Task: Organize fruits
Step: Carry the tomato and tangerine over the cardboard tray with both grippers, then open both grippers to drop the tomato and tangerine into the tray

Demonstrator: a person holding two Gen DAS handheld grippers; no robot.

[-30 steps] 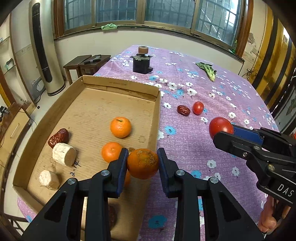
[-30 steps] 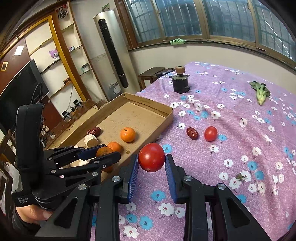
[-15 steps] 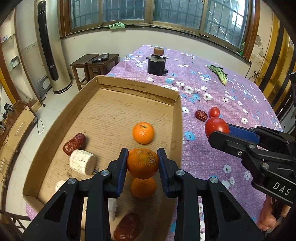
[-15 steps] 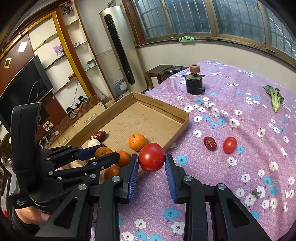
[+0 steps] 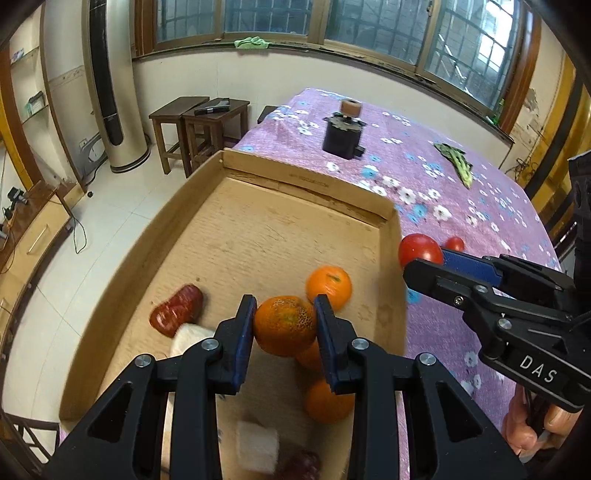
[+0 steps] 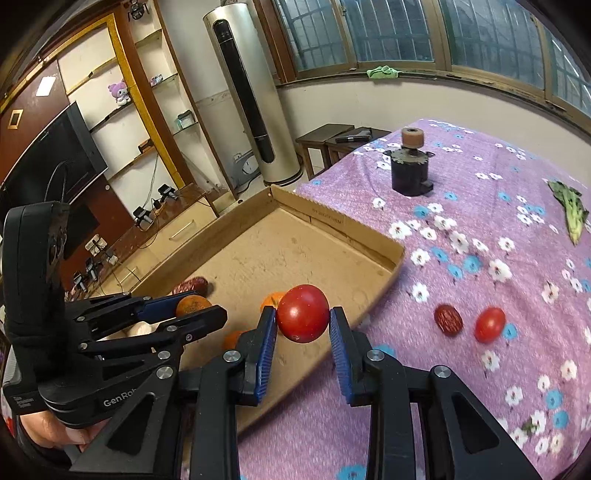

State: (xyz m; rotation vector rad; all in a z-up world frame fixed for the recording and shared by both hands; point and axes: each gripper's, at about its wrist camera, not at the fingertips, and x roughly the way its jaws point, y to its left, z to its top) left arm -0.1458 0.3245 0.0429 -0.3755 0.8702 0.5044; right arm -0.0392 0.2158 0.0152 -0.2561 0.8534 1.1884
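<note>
Left tool (image 5: 284,325) grips an orange (image 5: 285,325) over the box (image 5: 306,192); right tool (image 6: 303,325) grips a tomato (image 6: 303,313) above the box's table-side wall.

Four oranges (image 5: 284,325), two tomatoes (image 6: 303,313), three red dates (image 5: 176,312), two pale cylinders (image 5: 257,446)

Barred windows (image 5: 332,22) along top, white tiled floor (image 5: 110,221) left, tower air conditioner (image 6: 251,96), dark wooden stools (image 5: 199,125), shelving (image 6: 122,92) upper left.
</note>
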